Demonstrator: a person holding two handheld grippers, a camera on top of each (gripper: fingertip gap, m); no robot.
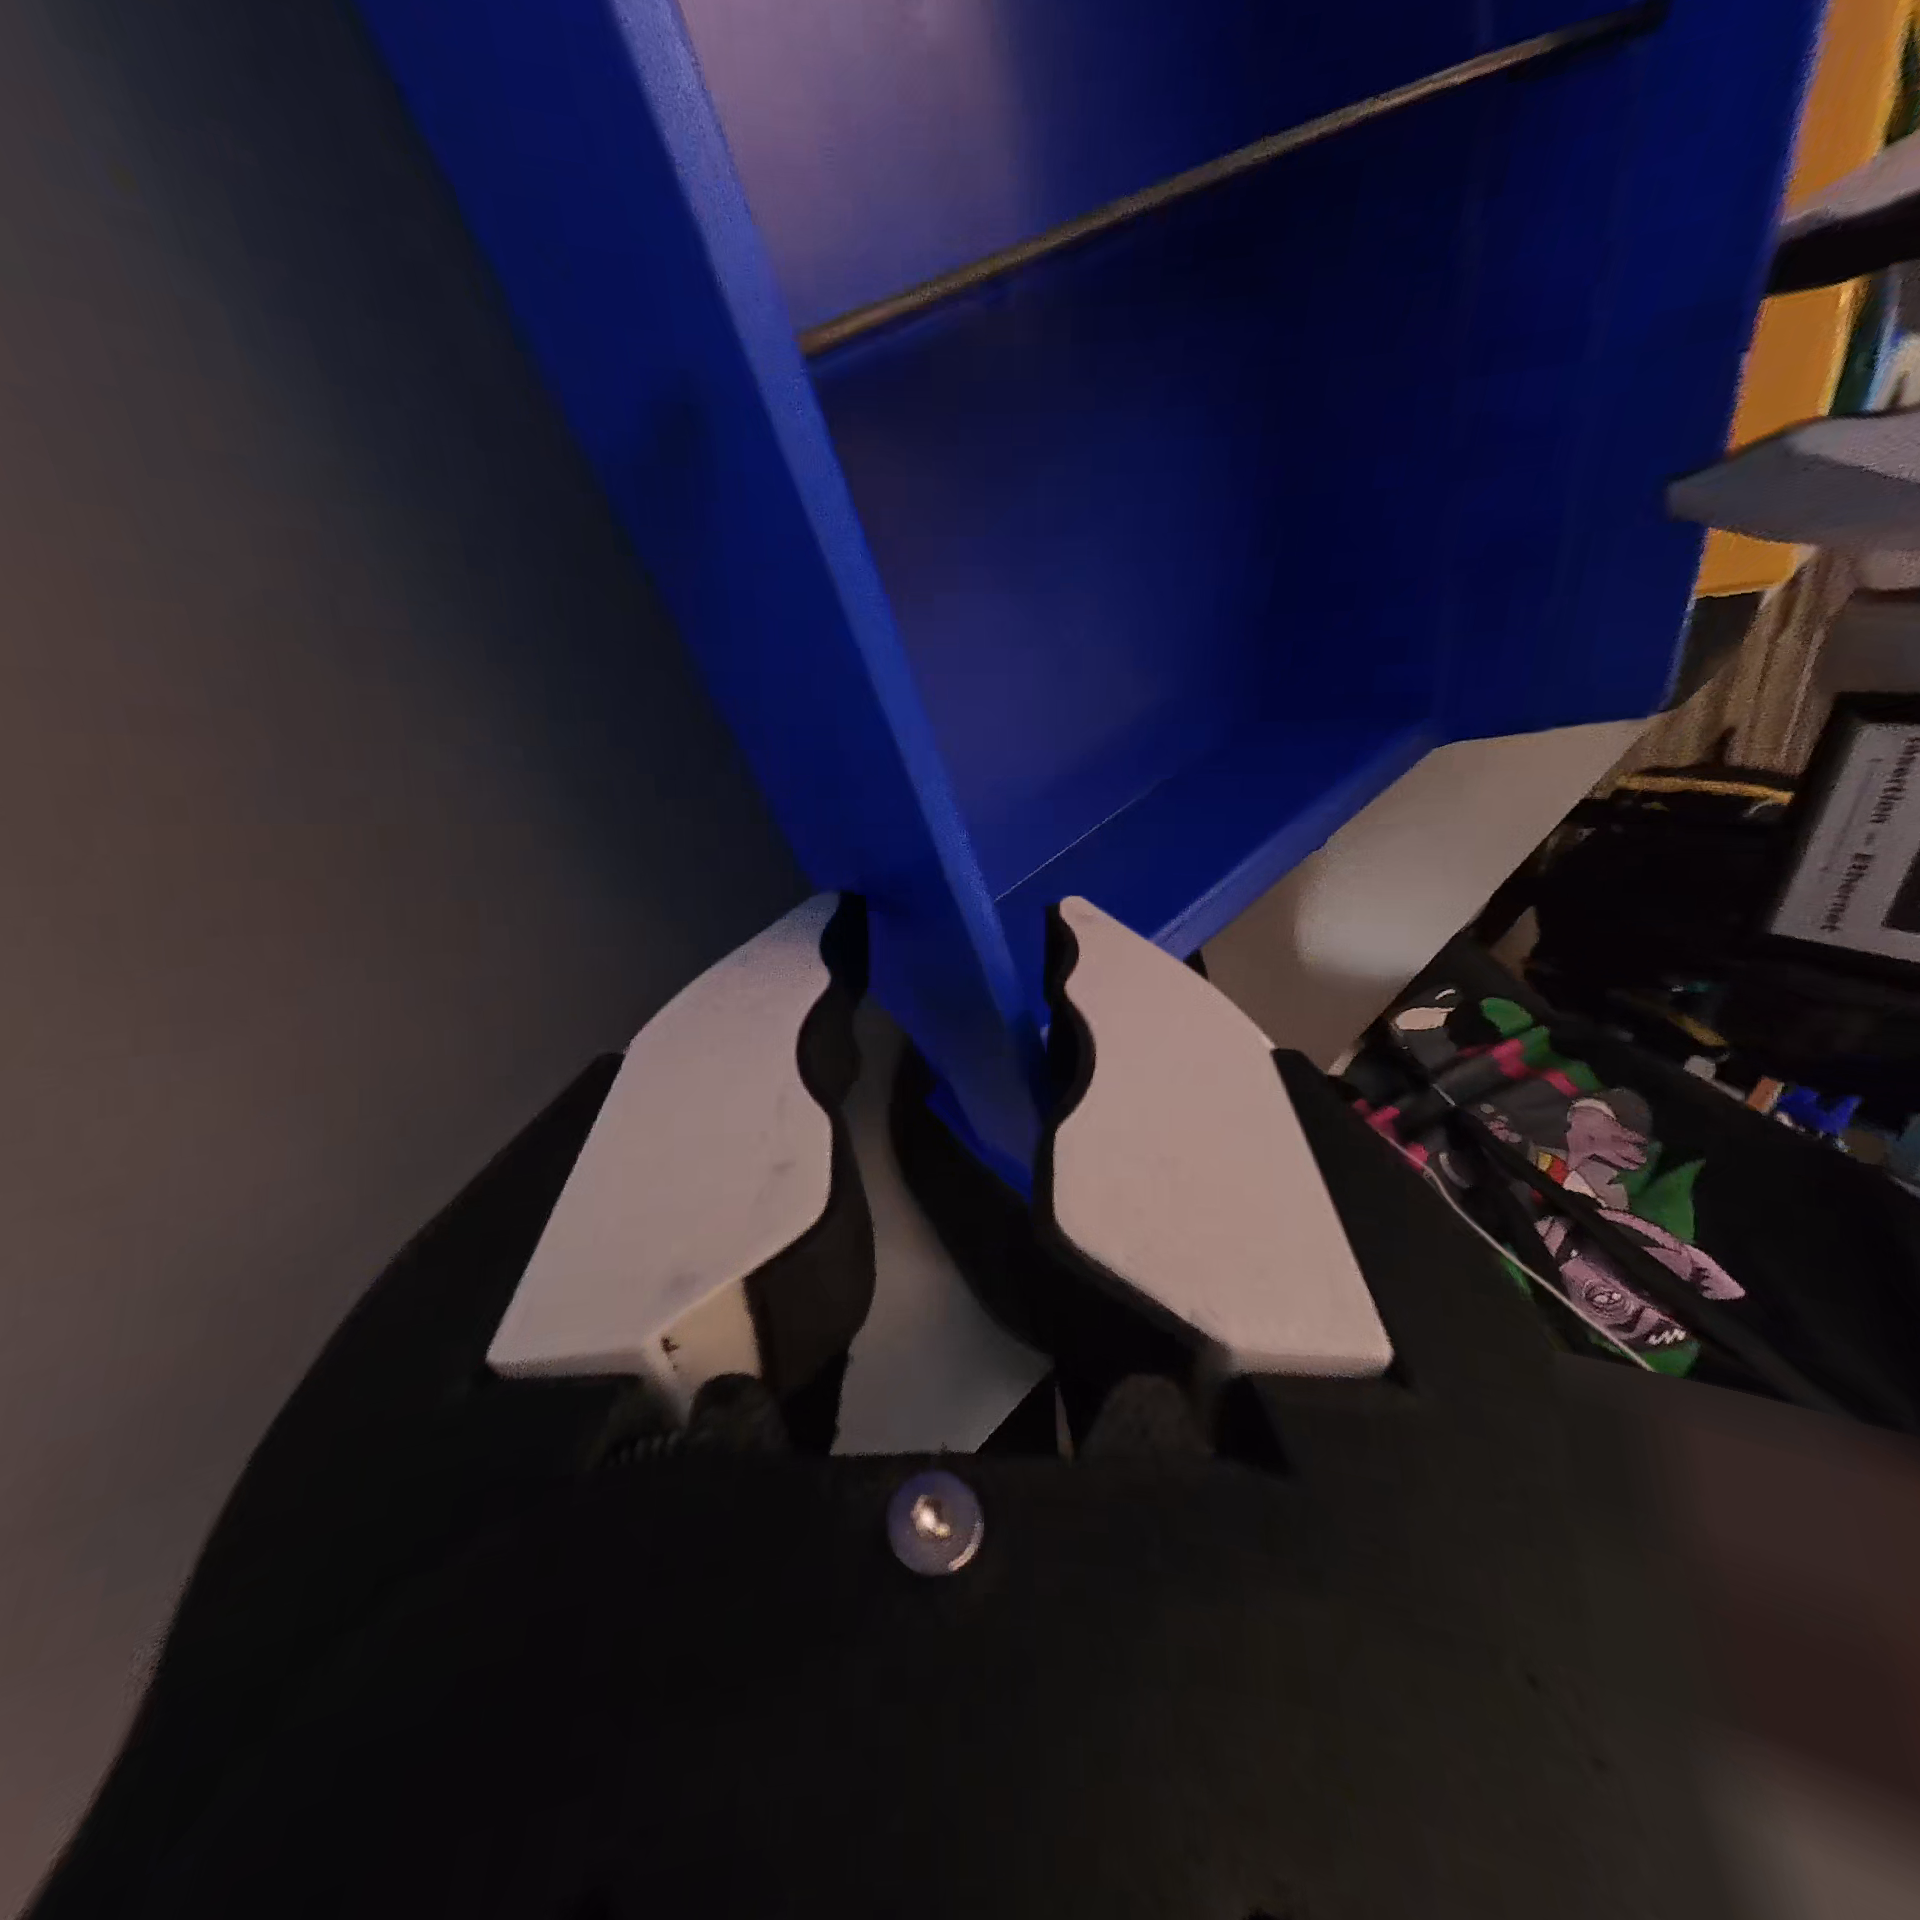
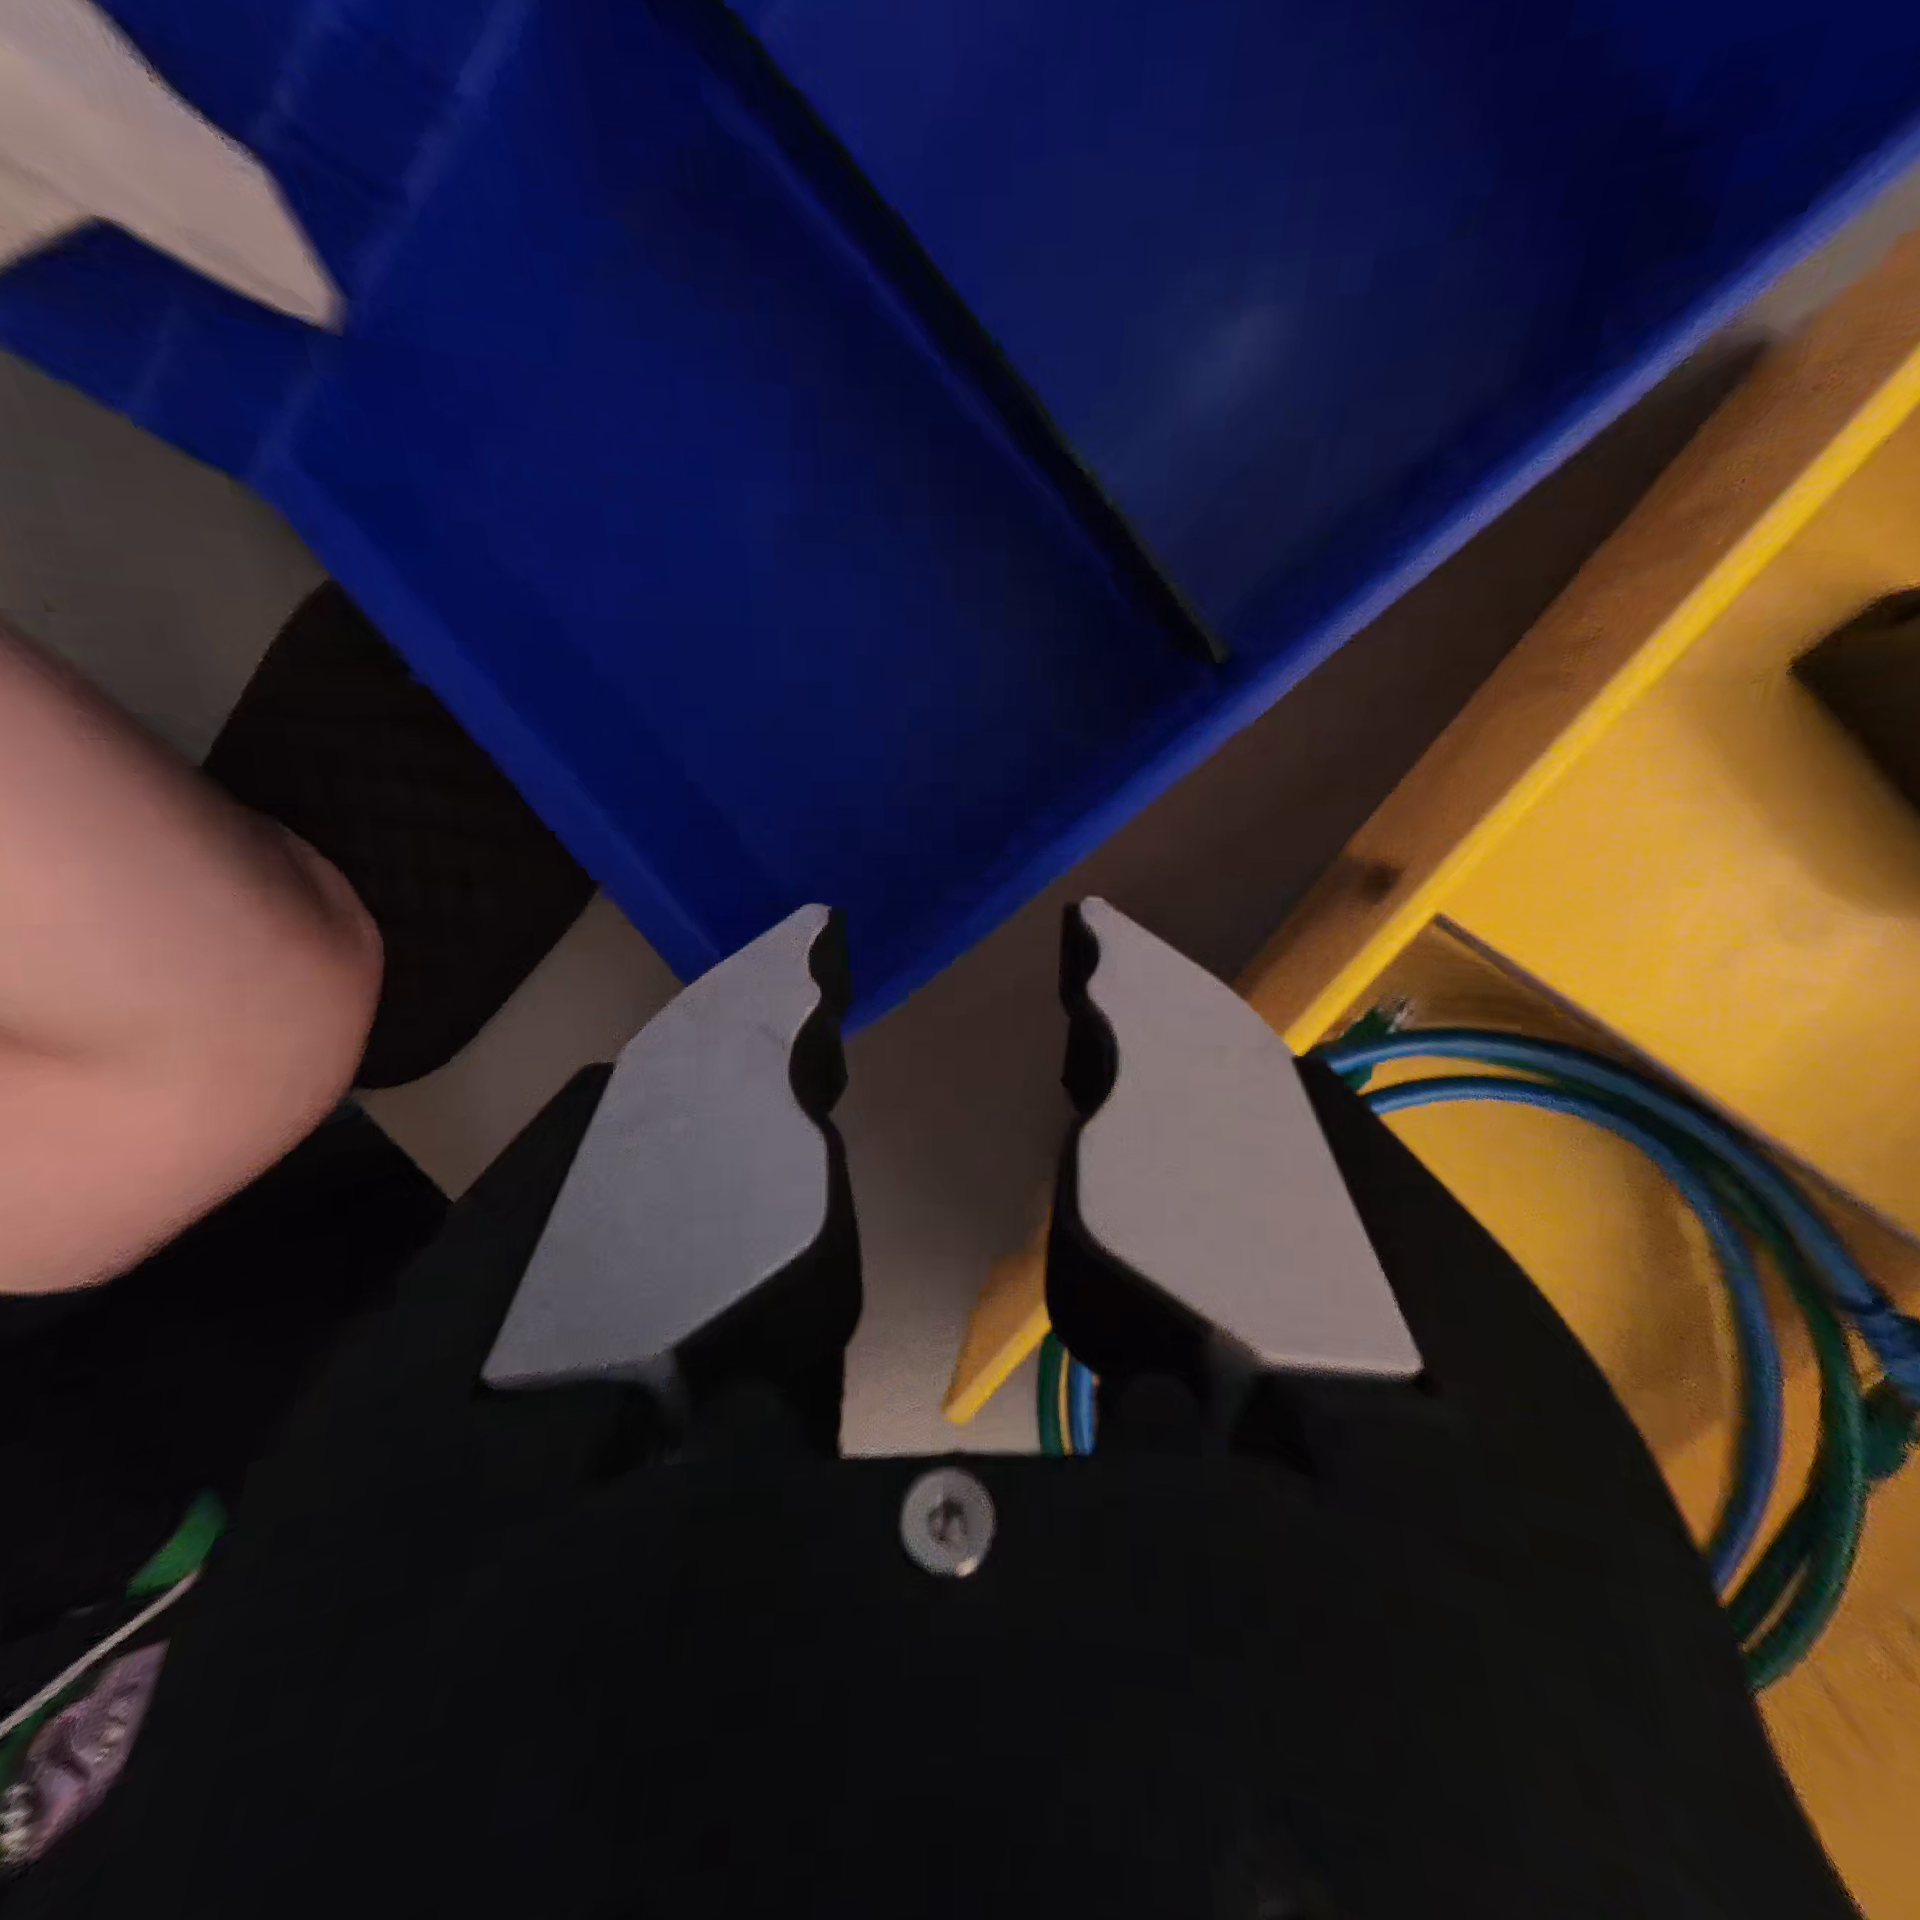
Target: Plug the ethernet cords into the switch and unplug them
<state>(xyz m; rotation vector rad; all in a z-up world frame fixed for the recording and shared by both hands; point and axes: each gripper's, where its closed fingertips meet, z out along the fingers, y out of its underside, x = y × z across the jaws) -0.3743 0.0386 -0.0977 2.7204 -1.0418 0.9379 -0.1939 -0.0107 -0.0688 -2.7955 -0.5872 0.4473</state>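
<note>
A blue plastic bin with a thin black divider fills the left wrist view. My left gripper straddles the bin's near side wall, shut on it, with the right pad against the wall. In the right wrist view my right gripper is open, with a corner of the same bin at its tips. Coiled blue and green ethernet cords lie in a yellow wooden box just right of it. No switch is in view.
A pale table lies under the bin. A hand on a black handle is at the left. The other gripper's grey fingers show at the bin's far right. A framed sign and printed black cloth lie right.
</note>
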